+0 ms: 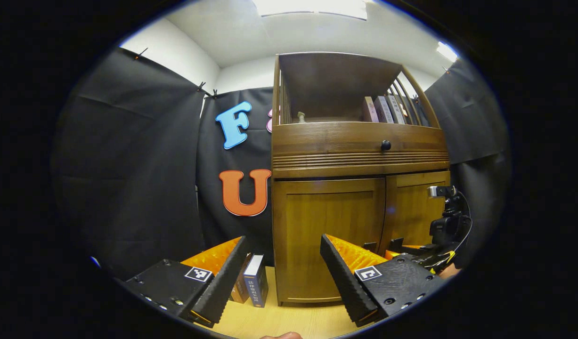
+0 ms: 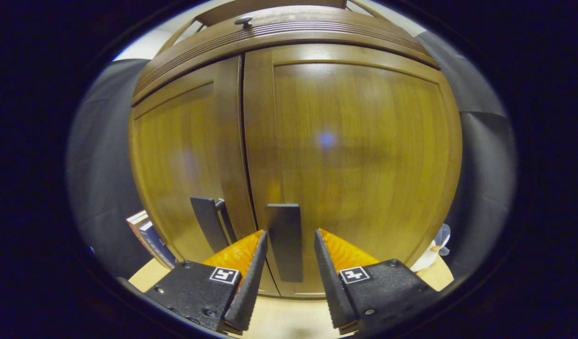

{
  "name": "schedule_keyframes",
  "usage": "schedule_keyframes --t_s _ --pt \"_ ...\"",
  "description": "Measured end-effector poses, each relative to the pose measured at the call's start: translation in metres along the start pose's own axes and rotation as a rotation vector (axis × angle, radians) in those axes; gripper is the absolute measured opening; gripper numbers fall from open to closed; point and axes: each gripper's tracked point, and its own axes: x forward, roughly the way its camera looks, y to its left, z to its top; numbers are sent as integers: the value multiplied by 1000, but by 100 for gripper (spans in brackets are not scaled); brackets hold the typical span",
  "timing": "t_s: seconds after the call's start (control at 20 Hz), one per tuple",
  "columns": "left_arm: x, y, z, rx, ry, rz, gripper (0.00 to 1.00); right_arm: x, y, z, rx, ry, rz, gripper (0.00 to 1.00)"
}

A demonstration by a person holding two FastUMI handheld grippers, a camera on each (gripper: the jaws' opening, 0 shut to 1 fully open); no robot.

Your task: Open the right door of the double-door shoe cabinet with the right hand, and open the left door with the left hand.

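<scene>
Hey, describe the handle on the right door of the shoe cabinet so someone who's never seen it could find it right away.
Start at the wooden shoe cabinet and go down to its two lower doors. On the right door, just past the centre seam and low down, is a flat dark upright handle. It sits between the open jaws of the right gripper; its twin, the left door's handle, lies across the seam.

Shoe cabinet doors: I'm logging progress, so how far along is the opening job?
Nothing is done yet: both the right door and the left door sit closed. In hand: the right gripper is open, its fingers straddling the right door's handle without pressing it. Left: pulling that door, then the left gripper, open and farther back, must take the left handle.
</scene>
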Motion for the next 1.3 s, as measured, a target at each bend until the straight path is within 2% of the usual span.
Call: schedule_keyframes --t_s 0.05,0.1,0.35,0.6,0.9,1.3 --pt "0 1 -1 -2 2 1 94 1 0 -1 -4 1 -11 63" --pt "-1 1 0 -4 2 1 94 3 -2 -2 -7 4 -24 56" --pt "-9 -2 2 -1 1 -5 94 8 1 -4 -5 7 -28 39" --pt "-15 -7 4 13 0 -16 94 7 2 -3 -10 -12 -37 29" --pt "-21 -13 4 11 3 -34 94 -4 2 -6 3 -2 -7 25" --pt "-31 -27 10 22 -3 -54 94 -32 0 -14 -6 -19 47 25"
